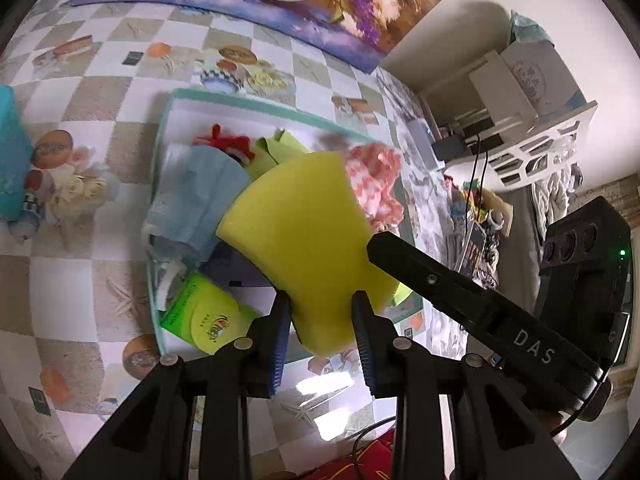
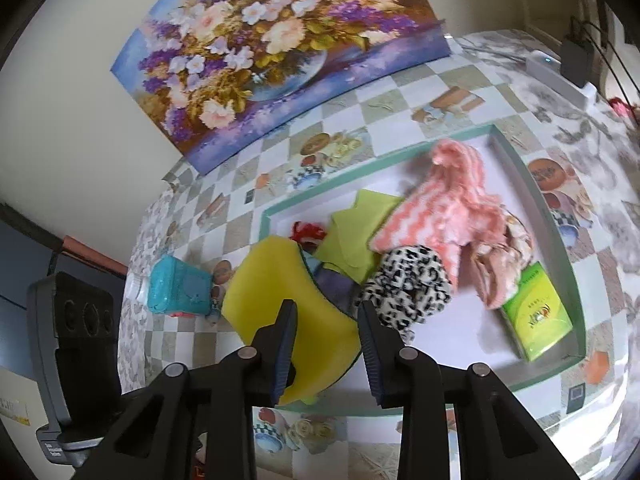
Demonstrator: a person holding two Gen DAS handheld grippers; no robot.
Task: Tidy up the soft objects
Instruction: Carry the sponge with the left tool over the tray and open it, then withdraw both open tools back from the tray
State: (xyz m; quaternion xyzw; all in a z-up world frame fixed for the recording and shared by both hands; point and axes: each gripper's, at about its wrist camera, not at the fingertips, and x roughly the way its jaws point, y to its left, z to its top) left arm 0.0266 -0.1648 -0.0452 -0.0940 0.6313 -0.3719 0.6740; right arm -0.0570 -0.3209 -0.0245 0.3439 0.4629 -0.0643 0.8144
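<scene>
Yellow sponge (image 1: 304, 236) sits pinched at its near end in the left gripper (image 1: 322, 320), both blue pads pressing its sides, held up over the tray (image 1: 256, 102) w/ the mint-green rim. From the right wrist view the same sponge (image 2: 276, 292) shows a dark green scrub layer along one edge; the right gripper (image 2: 326, 328) hovers beside it, jaws narrowly parted, left pad in front of the sponge, right pad clear. Cannot tell whether that left pad touches it.

Inside the tray: light blue cloth (image 1: 196, 196), red fuzzy item (image 1: 224, 142), lime-green cloth (image 2: 360, 232), pink-and-white zigzag towel (image 2: 444, 216), leopard-print fabric piece (image 2: 408, 284), and a green tissue pack (image 2: 536, 316) near the right rim. Teal sponge (image 2: 178, 288) lies outside the tray on the tabletop (image 2: 400, 104), which wears a checkered patterned cover. Floral painting (image 2: 260, 48) leans on the wall behind.
</scene>
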